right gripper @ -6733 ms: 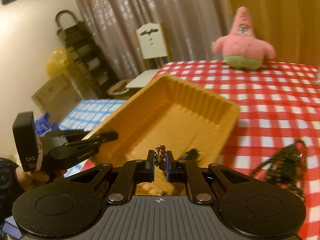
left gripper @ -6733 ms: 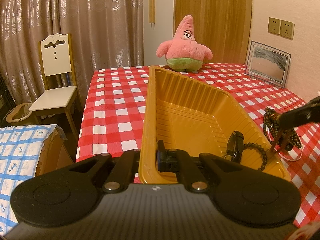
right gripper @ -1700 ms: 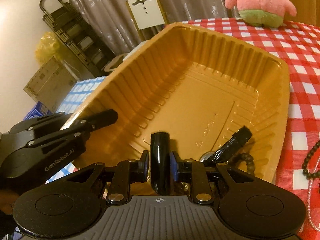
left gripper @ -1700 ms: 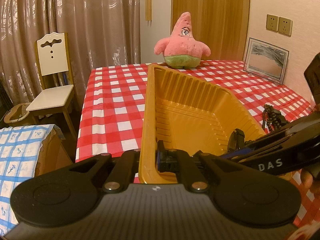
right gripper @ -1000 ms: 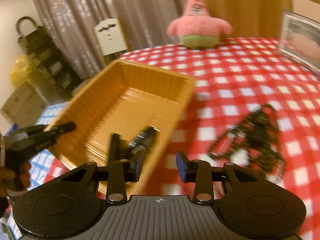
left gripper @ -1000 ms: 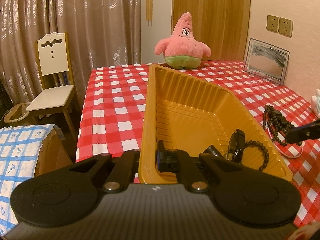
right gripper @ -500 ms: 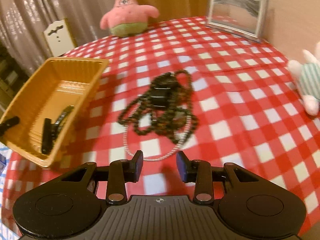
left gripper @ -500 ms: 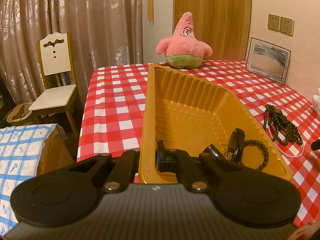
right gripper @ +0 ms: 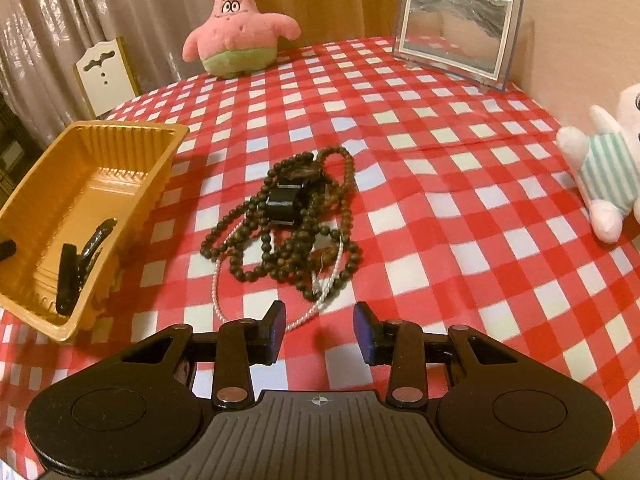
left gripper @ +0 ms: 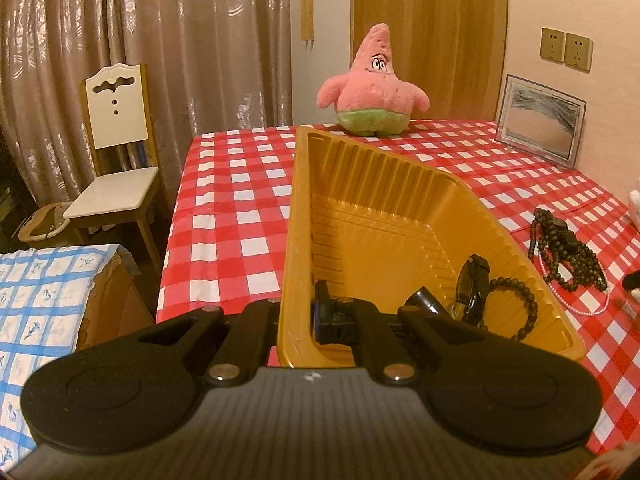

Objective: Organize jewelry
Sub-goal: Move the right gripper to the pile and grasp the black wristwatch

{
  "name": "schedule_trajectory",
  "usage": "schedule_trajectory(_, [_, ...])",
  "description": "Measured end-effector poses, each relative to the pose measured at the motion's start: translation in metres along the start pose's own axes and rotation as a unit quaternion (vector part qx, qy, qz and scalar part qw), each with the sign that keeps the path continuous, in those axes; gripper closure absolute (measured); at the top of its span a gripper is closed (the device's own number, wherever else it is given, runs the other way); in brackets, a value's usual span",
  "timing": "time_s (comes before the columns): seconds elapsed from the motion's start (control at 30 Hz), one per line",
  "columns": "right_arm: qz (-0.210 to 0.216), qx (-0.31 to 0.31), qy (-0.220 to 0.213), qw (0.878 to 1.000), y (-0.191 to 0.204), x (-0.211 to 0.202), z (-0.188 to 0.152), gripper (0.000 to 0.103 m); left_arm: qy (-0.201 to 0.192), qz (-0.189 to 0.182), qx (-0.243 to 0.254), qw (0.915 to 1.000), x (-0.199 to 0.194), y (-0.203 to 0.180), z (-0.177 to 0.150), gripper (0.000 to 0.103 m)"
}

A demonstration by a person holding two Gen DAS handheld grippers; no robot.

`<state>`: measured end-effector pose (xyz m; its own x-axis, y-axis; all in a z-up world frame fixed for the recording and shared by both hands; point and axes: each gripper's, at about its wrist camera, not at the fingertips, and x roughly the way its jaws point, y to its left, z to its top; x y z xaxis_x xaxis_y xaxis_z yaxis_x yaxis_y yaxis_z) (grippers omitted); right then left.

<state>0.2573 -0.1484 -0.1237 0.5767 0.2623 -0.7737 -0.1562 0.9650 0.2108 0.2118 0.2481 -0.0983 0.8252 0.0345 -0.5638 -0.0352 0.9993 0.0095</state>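
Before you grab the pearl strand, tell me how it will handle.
Probably floppy: the pearl strand lies in a loose curve. It likely drags the dark beads, since it runs under them. The small round pearls may slip from the open right gripper.

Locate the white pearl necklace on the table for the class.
In the right wrist view the pearl necklace lies on the checked tablecloth, tangled under the pile of dark bead strings, right of the yellow tray and just ahead of the open right gripper.
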Motion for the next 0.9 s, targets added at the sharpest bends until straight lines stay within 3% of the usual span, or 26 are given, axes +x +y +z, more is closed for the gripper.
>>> schedule_trajectory(0.6, [0.003,-0.023,-0.017,1.000,0.015,0.044,0.051,0.065,0.005,0.007,-0.001,1.0000,0.002,-0.001,0.000,0.100])
schedule_trajectory(0.9, [-0.008,-0.009,-0.020,1.000,0.014,0.071,0.066,0.058,0.008,0.010,-0.002,0.9999,0.006,-0.001,0.001,0.099])
